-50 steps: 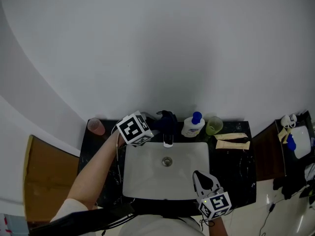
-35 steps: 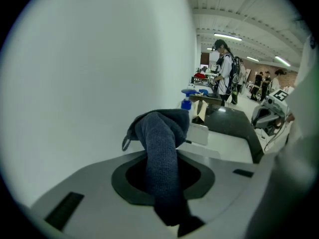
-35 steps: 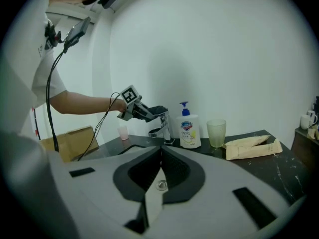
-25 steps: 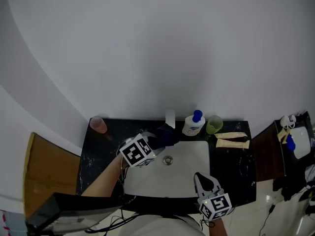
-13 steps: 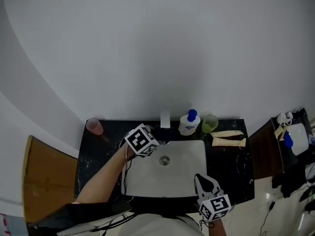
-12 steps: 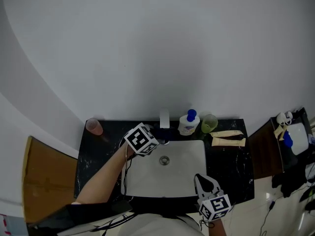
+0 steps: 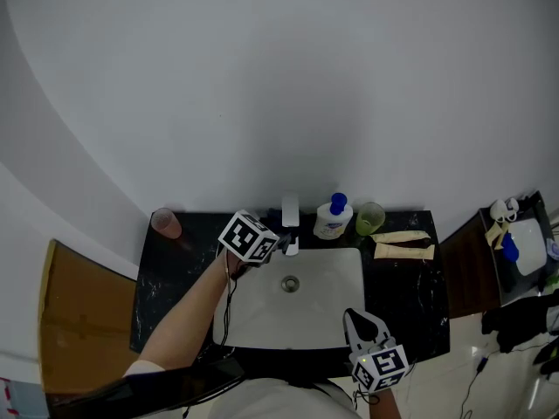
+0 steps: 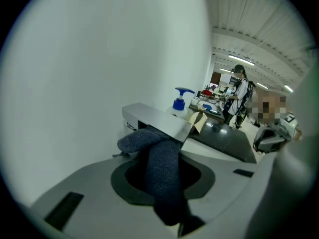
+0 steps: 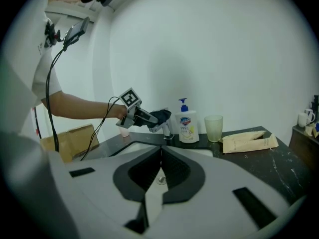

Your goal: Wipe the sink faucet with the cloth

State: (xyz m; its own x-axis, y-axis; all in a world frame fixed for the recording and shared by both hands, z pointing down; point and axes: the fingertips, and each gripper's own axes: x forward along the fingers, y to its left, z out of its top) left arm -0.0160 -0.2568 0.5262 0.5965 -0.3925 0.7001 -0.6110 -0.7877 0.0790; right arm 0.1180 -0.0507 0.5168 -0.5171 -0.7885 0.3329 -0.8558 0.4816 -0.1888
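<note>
Left gripper [image 7: 279, 243] is clamping a dark blue cloth [image 8: 162, 176], pressing it against the faucet [image 7: 290, 211]. Right gripper [image 9: 160, 151], jaws closed and empty, is hovering well in front of the faucet. A blue-capped soap bottle [image 9: 188, 124] is standing just right of the faucet, its label too small to read.

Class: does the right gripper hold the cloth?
No: the right gripper is shut and empty; the left gripper pinches the cloth.

soap bottle [image 7: 332, 221] | green cup [image 7: 369, 218] beside it | pink cup [image 7: 164, 223] | paper packets [image 7: 403, 251]
</note>
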